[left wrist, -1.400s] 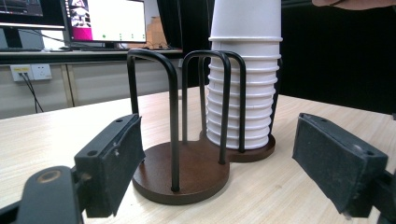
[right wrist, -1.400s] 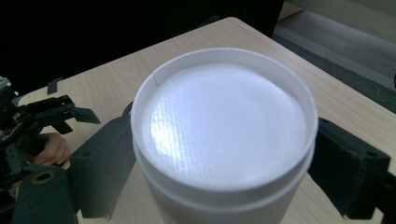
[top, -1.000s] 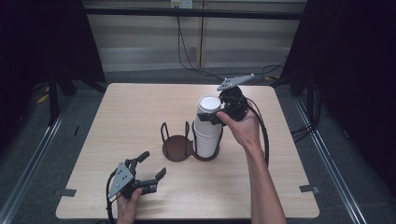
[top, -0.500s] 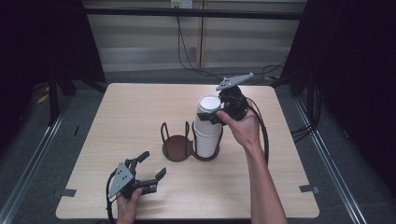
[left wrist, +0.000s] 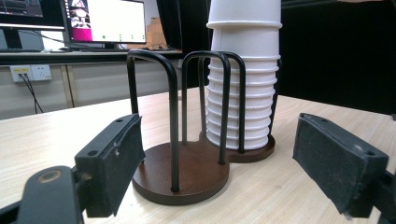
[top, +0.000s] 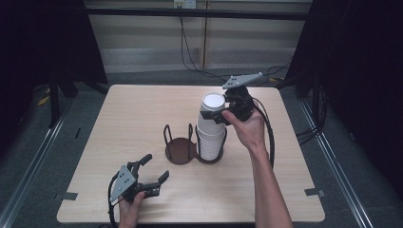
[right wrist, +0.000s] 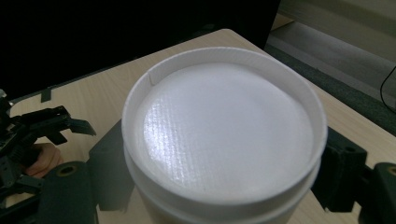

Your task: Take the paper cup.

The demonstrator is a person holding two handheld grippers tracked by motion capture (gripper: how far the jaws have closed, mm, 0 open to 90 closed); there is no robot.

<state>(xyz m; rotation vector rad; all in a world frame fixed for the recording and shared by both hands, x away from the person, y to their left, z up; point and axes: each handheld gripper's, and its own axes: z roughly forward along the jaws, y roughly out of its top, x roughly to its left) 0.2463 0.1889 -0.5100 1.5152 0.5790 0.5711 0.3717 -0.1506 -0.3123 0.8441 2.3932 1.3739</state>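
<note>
My right claw [top: 227, 113] is clamped on the top cup [top: 213, 107] of the white stack [top: 210, 137], one jaw on each side of it just under its upturned base. That stack stands upside down in the right-hand ring of the wire cup holder [top: 183, 148], in the middle of the desk [top: 142, 114]. The top cup rides a little higher than the rest, so I judge the lift is barely begun: it is gripped but not yet free of the cups below. The holder's left ring is bare, and I take it that the cup goes there next. My left claw [top: 153, 175] rests near the front edge of the desk, well apart from the holder, its jaws apart and holding nothing.
</note>
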